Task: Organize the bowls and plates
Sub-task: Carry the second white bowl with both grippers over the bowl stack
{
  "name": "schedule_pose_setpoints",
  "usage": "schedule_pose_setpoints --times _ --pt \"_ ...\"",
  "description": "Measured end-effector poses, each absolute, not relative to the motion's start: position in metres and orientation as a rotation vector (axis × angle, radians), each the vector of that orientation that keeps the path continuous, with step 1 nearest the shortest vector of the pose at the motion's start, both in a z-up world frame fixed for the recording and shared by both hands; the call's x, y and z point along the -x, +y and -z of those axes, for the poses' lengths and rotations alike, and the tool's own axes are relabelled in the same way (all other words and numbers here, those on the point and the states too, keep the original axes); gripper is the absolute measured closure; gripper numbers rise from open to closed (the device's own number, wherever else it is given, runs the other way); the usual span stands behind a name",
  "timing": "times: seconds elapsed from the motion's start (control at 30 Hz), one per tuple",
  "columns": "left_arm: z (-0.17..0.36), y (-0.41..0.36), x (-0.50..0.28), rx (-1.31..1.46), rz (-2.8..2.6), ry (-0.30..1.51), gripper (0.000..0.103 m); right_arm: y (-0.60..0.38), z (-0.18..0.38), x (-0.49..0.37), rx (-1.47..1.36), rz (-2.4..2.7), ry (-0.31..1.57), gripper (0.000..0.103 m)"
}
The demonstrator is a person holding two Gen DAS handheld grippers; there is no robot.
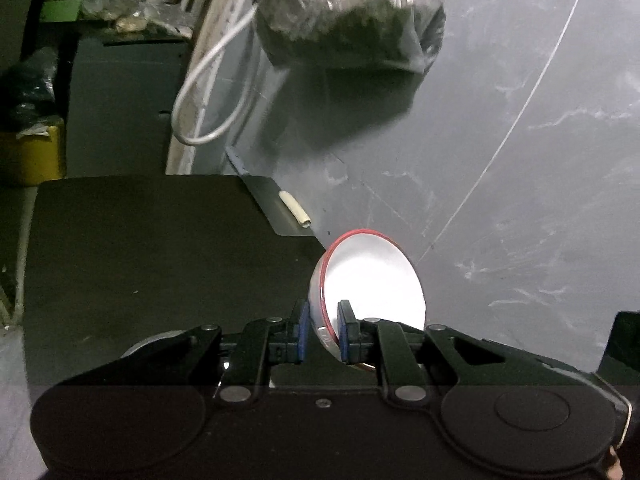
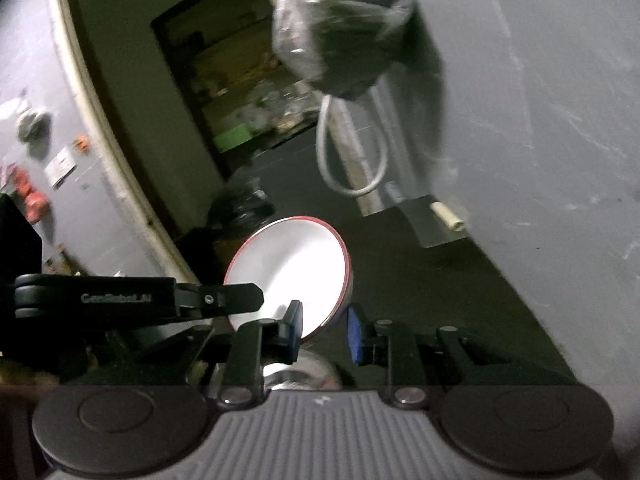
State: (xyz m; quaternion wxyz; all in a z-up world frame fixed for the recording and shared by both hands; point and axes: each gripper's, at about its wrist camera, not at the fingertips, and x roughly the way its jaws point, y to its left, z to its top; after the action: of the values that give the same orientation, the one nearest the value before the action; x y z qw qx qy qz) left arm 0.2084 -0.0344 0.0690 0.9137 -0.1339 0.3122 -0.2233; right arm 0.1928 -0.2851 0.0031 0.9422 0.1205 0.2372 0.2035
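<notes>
Clearly each gripper's fingers [image 1: 345, 332] clamp a red-rimmed bowl [image 1: 372, 280], probably separate bowls, bases hidden.

White bowl [image 1: 374, 280] with a red rim.
My pads [image 1: 303, 332] are blue on black fingers; behind, a grey wall [image 1: 520, 140] and a white cable [image 1: 208, 80].

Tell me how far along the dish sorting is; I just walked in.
Nothing shows as finished: no stacked plates or bowls are in view. In hand: the left tongs clamp the red-rimmed bowl by its rim. Left: setting it down; whether the right tongs hold anything is unclear.
</notes>
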Motion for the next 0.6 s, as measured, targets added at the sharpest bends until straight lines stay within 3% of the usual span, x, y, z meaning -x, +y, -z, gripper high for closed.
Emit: schedule_pose_setpoints --times 0.2,0.6 --pt "-0.063 -0.01 -0.173 0.328 0.428 0.649 0.087 -0.27 -0.011 -0.171 -0.164 -0.521 0.526 0.076" --pt "-0.014 0.029 -0.112 0.457 0.377 0.827 0.087 -0.245 0.006 -0.139 -0.025 -0.745 0.756 0.076"
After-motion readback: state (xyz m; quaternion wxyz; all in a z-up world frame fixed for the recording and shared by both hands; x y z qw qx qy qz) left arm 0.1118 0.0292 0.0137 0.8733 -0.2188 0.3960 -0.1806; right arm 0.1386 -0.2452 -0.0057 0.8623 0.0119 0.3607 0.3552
